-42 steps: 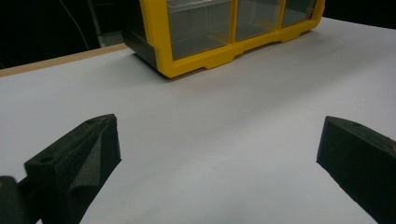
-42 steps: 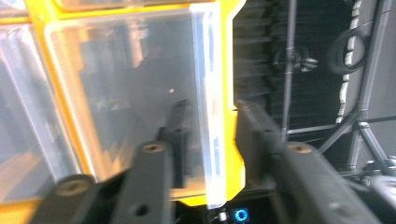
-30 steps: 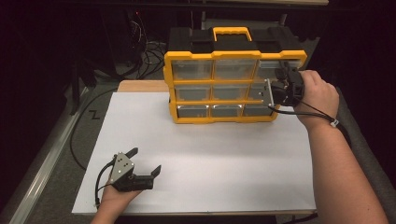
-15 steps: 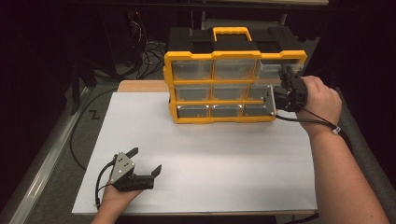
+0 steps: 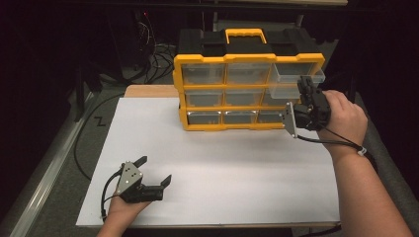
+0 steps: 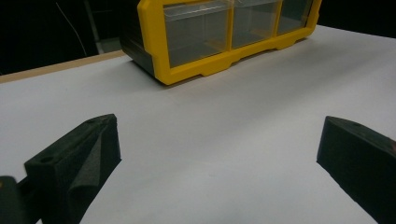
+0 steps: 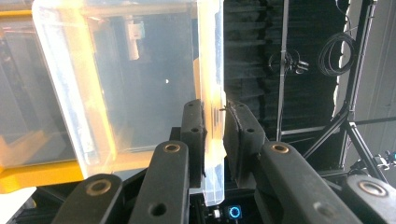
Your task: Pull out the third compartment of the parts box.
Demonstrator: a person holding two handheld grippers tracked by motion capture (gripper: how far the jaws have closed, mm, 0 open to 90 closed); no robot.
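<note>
- The yellow organizer [image 5: 247,91] stands at the far side of the white table [image 5: 222,177], its clear drawers facing the person.
- Its top-right drawer [image 5: 296,76] sticks out toward the near side, partly pulled from its slot; the other drawers sit flush.
- The right gripper [image 5: 307,96] is at that drawer's front, held by the right hand [image 5: 341,116] at the organizer's right end.
- In the right gripper view, the two black jaws are closed down to a narrow gap on the drawer's clear front wall [image 7: 212,116], one pad inside the wall and one outside.
- The drawer's long axis runs near to far, straight out of its slot. From the pictures, the work in hand looks like sliding the drawer along that line, so the coming move should stay straight on it; a sideways drift could bind the drawer in the yellow frame.
- The gripper lies on the near side of the drawer, so a pull comes toward the person, a push goes away.
- The left gripper [image 5: 154,173] rests low at the table's near left, well apart from the organizer, jaws spread wide and holding nothing; in its own view the pads [image 6: 74,158] stand apart over bare white surface.
- The right hand is the nearer one by far.
</note>
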